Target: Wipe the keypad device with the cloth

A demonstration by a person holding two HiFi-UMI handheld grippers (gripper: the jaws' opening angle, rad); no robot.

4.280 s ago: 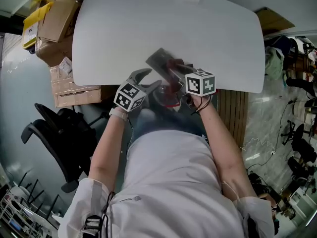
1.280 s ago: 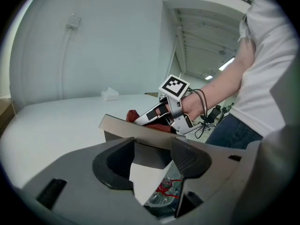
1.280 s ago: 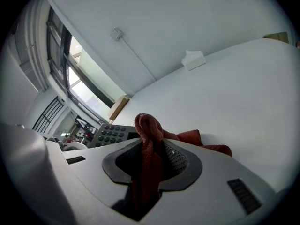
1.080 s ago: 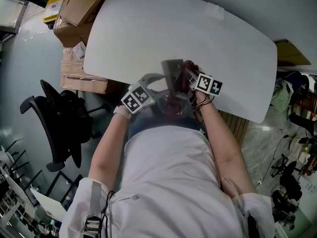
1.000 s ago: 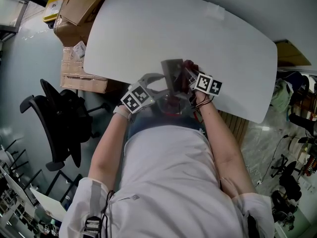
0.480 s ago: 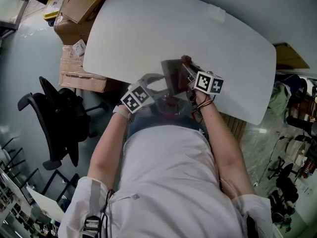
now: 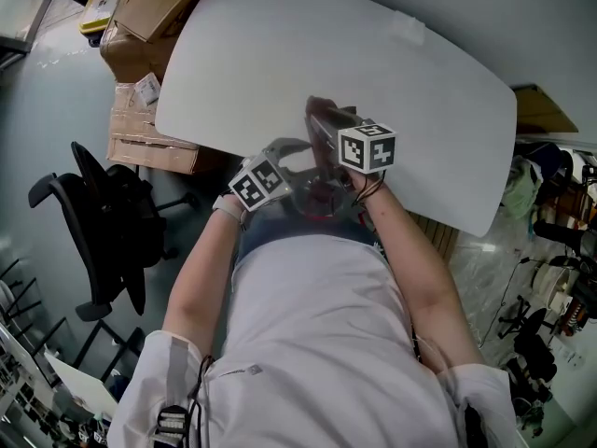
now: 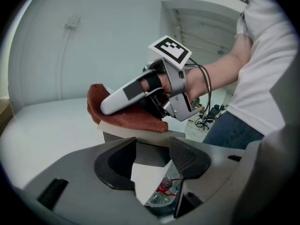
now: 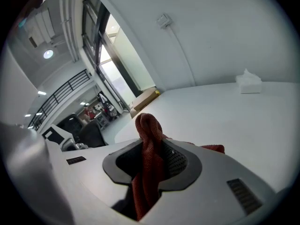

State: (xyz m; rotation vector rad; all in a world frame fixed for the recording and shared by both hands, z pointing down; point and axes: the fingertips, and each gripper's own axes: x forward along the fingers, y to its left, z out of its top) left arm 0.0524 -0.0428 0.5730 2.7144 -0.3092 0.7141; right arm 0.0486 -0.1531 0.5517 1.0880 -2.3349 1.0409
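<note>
Resting on keypad device [image 8: 123, 131], red cloth [image 8: 131, 118]

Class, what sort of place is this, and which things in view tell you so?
Probably an office or lab workspace: a large white table, a black office chair beside it, and stacked cardboard boxes on the floor.

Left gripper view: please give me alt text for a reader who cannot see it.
The right gripper, shut on a red-brown terry cloth, holds it on top of a flat grey keypad device by a white table. In the foreground the left gripper is closing its fingers, the device's near end at their gap, no contact visible.
</note>
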